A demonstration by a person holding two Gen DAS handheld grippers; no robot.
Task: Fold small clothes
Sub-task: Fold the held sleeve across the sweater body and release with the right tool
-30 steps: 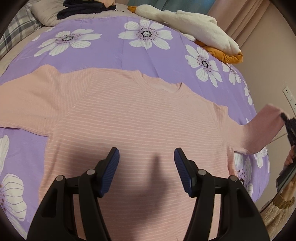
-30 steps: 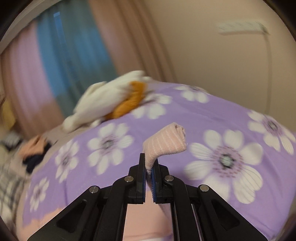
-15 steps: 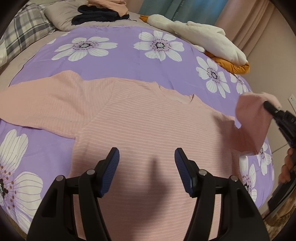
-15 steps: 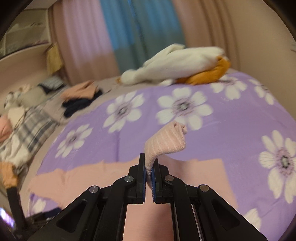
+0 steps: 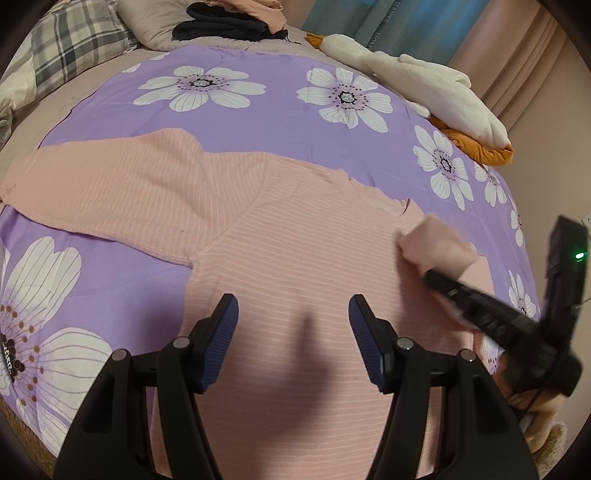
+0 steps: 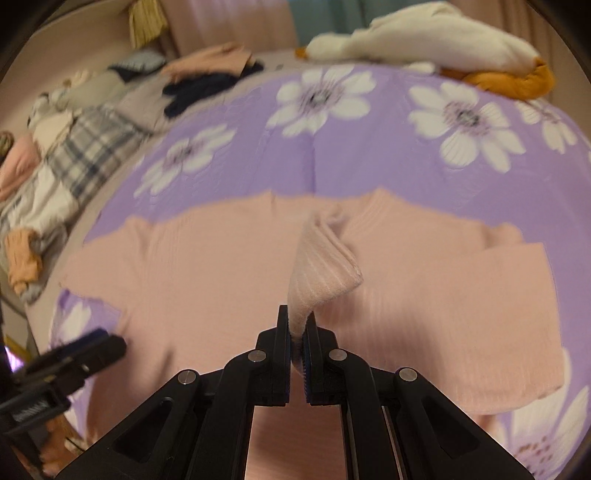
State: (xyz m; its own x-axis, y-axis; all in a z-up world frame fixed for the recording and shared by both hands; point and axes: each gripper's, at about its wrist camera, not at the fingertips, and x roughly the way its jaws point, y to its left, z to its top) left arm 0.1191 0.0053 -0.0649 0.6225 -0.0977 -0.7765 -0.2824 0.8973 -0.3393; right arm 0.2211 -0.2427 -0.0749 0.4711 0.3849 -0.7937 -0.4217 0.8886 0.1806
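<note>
A pink striped long-sleeved shirt (image 5: 295, 258) lies flat on the purple flowered bedspread (image 5: 258, 122), its left sleeve (image 5: 110, 192) spread out sideways. My left gripper (image 5: 293, 317) hovers open above the shirt's body with nothing between its fingers. My right gripper (image 6: 297, 325) is shut on the cuff of the right sleeve (image 6: 321, 266), which is carried over the shirt's chest near the collar (image 6: 369, 206). In the left wrist view the right gripper (image 5: 432, 278) reaches in from the right with the bunched sleeve (image 5: 436, 247) at its tip.
A white and orange plush toy (image 5: 436, 96) lies at the far right of the bed. Folded dark and pink clothes (image 5: 229, 22) sit on a pillow at the back, beside a plaid blanket (image 5: 62, 51). A wall (image 5: 546, 155) runs close to the bed's right edge.
The right gripper swung the sleeve from out over the bed's right side inward and down over the shirt's chest. The left gripper drifted slightly, staying open.
</note>
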